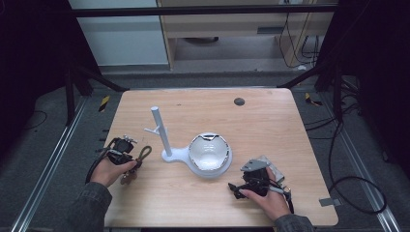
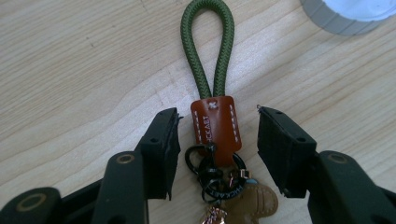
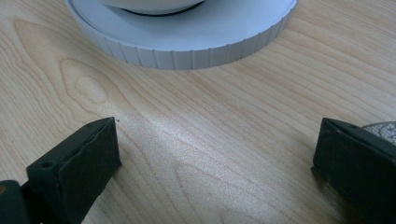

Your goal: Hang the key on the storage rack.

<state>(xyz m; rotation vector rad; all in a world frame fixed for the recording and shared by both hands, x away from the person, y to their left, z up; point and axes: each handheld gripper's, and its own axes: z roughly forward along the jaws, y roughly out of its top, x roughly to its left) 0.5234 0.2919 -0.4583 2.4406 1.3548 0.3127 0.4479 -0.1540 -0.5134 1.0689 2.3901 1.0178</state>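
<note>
Keychain (image 2: 214,135) lies flat on the desk (image 2: 79,70) between the spread jaws of the left hand-held gripper (image 2: 218,140), its green loop running straight ahead; right hand-held gripper (image 3: 215,158), also apart, sits farther off

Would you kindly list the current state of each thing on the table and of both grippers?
Keychain: lying flat on the table, green loop pointing away, not gripped.
Left gripper: open, jaws either side of the keychain's brown tab.
Right gripper: open, holding nothing, over bare wood.
Bowl: upright on the white stand's round base.
White stand: post upright, nothing hanging on it.
</note>
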